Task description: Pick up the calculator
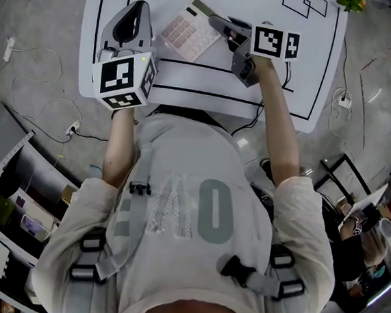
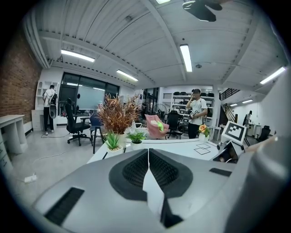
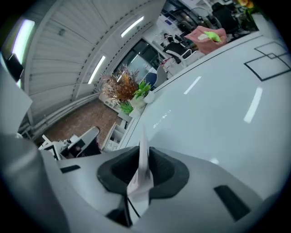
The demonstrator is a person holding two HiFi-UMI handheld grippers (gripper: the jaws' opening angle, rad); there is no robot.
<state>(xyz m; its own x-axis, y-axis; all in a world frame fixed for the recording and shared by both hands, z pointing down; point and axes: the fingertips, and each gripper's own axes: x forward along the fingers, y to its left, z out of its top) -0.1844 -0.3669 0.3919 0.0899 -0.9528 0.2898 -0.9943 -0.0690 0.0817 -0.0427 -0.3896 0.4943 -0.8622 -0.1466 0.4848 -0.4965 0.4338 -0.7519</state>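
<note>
On the white table (image 1: 208,95) lies a pale pink calculator (image 1: 189,33), near the far middle. My right gripper (image 1: 225,26) reaches it from the right, and its jaws are shut on the calculator's right edge. In the right gripper view, the calculator (image 3: 143,157) appears edge-on as a thin pale strip, pinched between the dark pads of the right gripper (image 3: 142,166). My left gripper (image 1: 135,9) rests to the left of the calculator and apart from it. Its jaws (image 2: 148,159) are shut with nothing held.
Black outlines are drawn on the table top (image 1: 305,3). Potted plants (image 2: 119,120) and a pink object (image 2: 157,125) stand at the table's far end, and a yellow flower (image 1: 353,2) at its far right corner. Cables (image 1: 46,103) lie on the floor; shelves (image 1: 4,216) stand at lower left.
</note>
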